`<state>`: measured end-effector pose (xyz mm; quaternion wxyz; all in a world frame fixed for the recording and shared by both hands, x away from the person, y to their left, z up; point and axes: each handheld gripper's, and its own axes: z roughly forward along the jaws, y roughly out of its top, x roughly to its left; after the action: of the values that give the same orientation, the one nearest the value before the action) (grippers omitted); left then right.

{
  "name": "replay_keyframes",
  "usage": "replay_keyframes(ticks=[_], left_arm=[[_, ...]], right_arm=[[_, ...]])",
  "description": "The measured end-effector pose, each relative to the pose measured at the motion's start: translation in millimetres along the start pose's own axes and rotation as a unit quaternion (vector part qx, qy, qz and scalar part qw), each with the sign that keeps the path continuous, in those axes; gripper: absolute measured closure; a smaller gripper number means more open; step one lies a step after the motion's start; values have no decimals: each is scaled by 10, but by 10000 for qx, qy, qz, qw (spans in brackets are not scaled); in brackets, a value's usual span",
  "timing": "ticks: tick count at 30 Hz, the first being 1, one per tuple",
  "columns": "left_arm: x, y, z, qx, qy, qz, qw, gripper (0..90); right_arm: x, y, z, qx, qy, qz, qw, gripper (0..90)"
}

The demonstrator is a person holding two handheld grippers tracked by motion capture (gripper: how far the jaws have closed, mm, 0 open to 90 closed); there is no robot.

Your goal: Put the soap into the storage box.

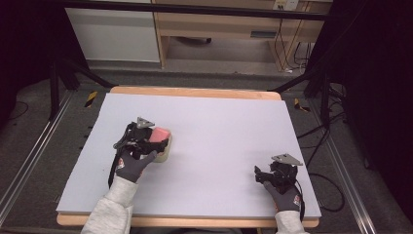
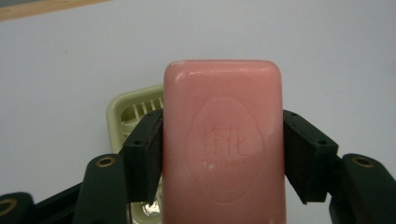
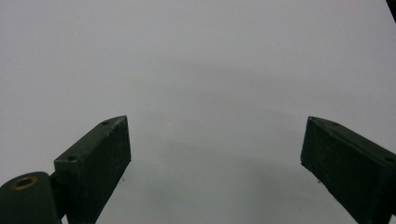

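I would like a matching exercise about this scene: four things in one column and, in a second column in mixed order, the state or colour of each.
Things:
1. soap bar
2. soap dish
3. right gripper
4. table

States or colours:
A. pale green, with slots
B. jaws open, nothing between them
C. pink, clamped in the left gripper
D. light grey top, wooden edge

Pairs: 1-C, 2-A, 3-B, 4-D

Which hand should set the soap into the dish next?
Left. The left tongs already clamp the pink soap bar directly above the green soap dish. The right tongs are open over bare table, well away from the dish.
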<state>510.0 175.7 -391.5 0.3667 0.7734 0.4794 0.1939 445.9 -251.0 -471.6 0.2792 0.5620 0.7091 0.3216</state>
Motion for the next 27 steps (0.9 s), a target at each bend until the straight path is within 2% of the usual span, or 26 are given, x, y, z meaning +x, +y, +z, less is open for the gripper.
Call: replay_keyframes(ticks=[7,17,27], left_arm=[[72,37,87,68,88,-15,9999,372],[141,-12,257,231,185,-54,9995,372],[203,-47,311,274,253,-102,9993,372]], right_arm=[[-6,-1,5,1,-5,-17,10000,88],[-6,2,3,-10,10,-2,10000,87],[-8,0,8,-10,15,1,10000,87]])
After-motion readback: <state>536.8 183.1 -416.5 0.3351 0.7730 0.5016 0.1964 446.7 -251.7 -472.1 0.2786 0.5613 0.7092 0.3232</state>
